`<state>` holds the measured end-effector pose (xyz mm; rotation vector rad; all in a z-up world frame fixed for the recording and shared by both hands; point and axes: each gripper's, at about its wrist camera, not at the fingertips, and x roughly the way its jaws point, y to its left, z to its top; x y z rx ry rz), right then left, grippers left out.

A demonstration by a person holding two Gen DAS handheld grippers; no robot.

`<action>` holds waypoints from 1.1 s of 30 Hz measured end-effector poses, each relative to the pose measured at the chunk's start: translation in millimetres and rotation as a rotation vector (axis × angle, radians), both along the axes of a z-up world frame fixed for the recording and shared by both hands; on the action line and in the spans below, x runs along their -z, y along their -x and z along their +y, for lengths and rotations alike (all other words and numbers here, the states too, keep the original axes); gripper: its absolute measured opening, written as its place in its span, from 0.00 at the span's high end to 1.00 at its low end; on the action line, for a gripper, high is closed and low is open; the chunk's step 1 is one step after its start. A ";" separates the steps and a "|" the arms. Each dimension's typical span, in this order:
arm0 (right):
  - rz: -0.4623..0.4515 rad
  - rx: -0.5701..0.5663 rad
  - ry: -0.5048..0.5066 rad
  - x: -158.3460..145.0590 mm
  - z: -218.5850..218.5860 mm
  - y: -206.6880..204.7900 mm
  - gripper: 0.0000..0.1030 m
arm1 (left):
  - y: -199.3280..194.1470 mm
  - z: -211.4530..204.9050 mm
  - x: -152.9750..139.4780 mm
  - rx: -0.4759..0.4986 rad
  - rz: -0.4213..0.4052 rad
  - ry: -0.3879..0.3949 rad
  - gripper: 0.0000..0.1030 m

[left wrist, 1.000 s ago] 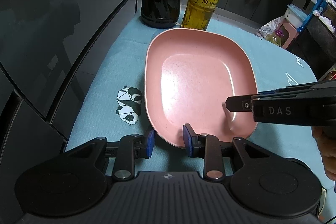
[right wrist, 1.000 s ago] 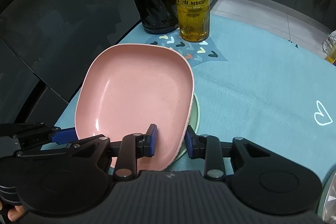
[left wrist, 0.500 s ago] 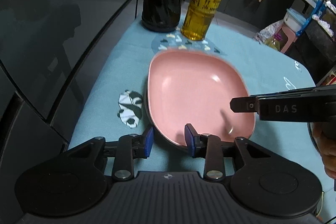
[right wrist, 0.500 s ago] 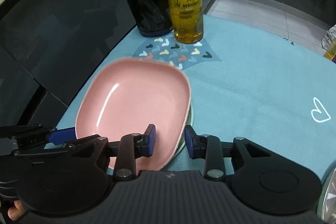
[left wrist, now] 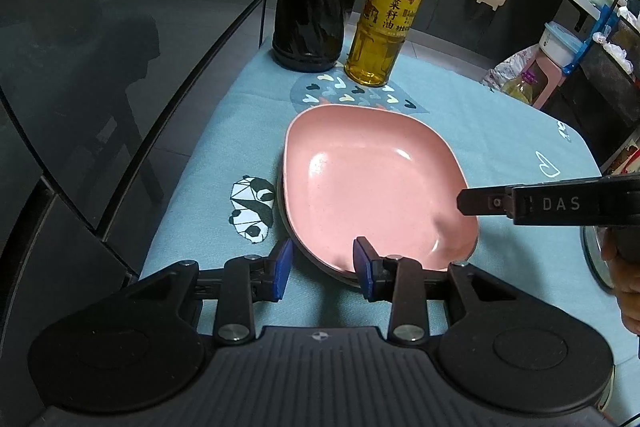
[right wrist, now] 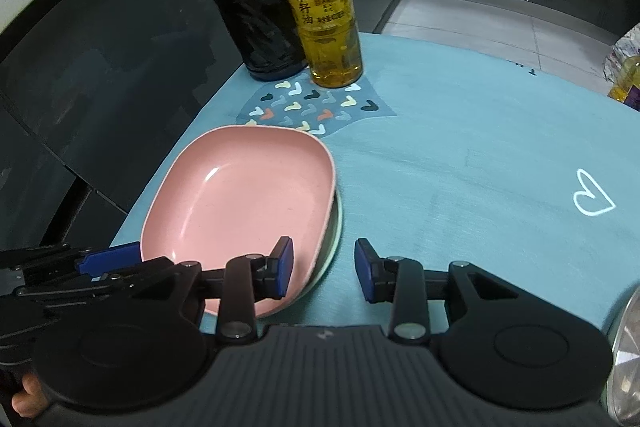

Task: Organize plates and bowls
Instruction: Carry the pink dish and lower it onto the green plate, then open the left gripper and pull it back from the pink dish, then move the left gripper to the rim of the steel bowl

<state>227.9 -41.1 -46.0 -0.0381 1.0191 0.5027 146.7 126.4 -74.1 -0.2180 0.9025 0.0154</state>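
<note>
The left hand-held gripper (left wrist: 321, 269) had its blue pads spread to either side of the near rim of the pink plate (left wrist: 372, 191), clear of it and pinching nothing. The right hand-held gripper (right wrist: 323, 269) was opening, its left pad over the plate's near right corner and its right pad over bare cloth, so nothing was held there either. The plate sat released on top of a pale green plate (right wrist: 334, 241), whose edge showed only as a thin crescent along the right side, the pair lying near the left edge of the worktop (right wrist: 480, 167), which was covered in a teal cloth. Toward the far edge stood a dark vinegar bottle (left wrist: 314, 7) and an oil bottle (left wrist: 384, 23), near the plates but apart from them. The pink plate looked stiff, light and smooth, a matte speckled finish with a shallow raised rim; it would probably slide readily on the plate beneath. The rim was the sensible place to pinch, at a long side rather than a rounded corner. A chip was possible if it dropped.
</note>
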 end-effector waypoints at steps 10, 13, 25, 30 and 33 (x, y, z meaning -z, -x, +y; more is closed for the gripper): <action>-0.027 0.061 -0.028 -10.4 -39.7 9.8 0.76 | 13.0 -6.2 -19.1 -0.022 -0.045 -0.005 0.70; -0.024 0.096 -0.038 -10.9 -56.5 13.2 0.75 | 16.2 -16.7 -24.8 -0.004 -0.056 -0.014 0.70; -0.069 0.201 -0.071 -21.2 -131.5 42.9 0.73 | 28.5 -91.8 -47.1 0.124 -0.099 -0.067 0.69; -0.079 0.277 -0.090 -21.8 -174.6 52.8 0.73 | 29.8 -137.7 -49.3 0.211 -0.102 -0.103 0.68; -0.082 0.318 -0.101 -20.5 -196.3 58.1 0.72 | 29.8 -163.3 -48.5 0.263 -0.103 -0.122 0.68</action>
